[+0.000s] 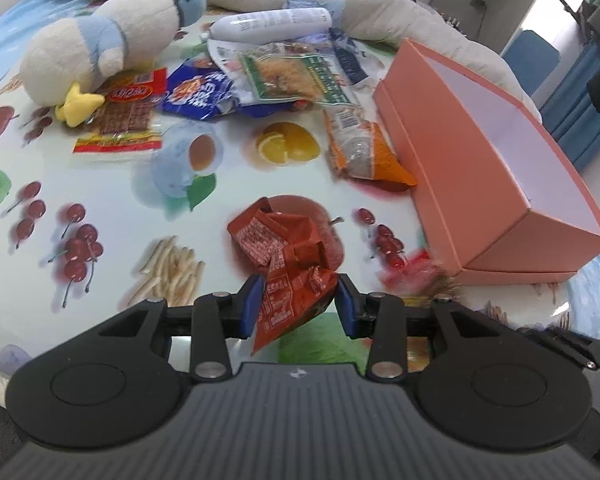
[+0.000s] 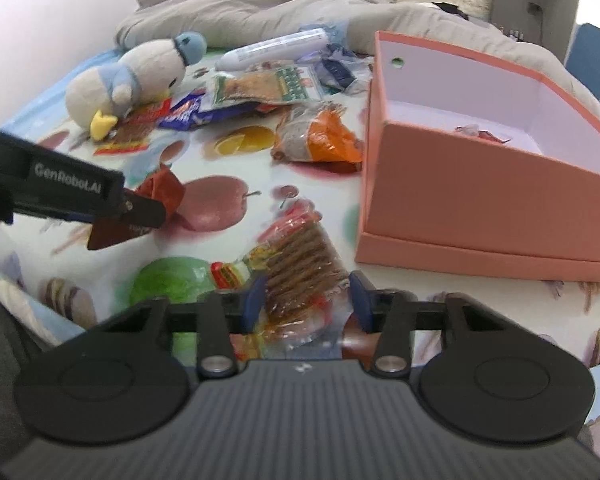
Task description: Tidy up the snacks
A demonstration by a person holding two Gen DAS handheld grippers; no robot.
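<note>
Red crinkled foil snack packets [image 1: 288, 264] are pinched between your left gripper [image 1: 296, 306] pads. Your right gripper [image 2: 306, 300] clamps a clear plastic pack of brown biscuit sticks [image 2: 300, 268], with the open salmon-pink cardboard box [image 2: 480, 200] ahead to its right.

1. The pink box [image 1: 480, 168] hides its own floor in the left wrist view.
2. A small wrapper [image 2: 478, 132] inside it is too blurred to identify.
3. The left claw [image 2: 140, 210] covers part of its red packet [image 2: 162, 190].
</note>
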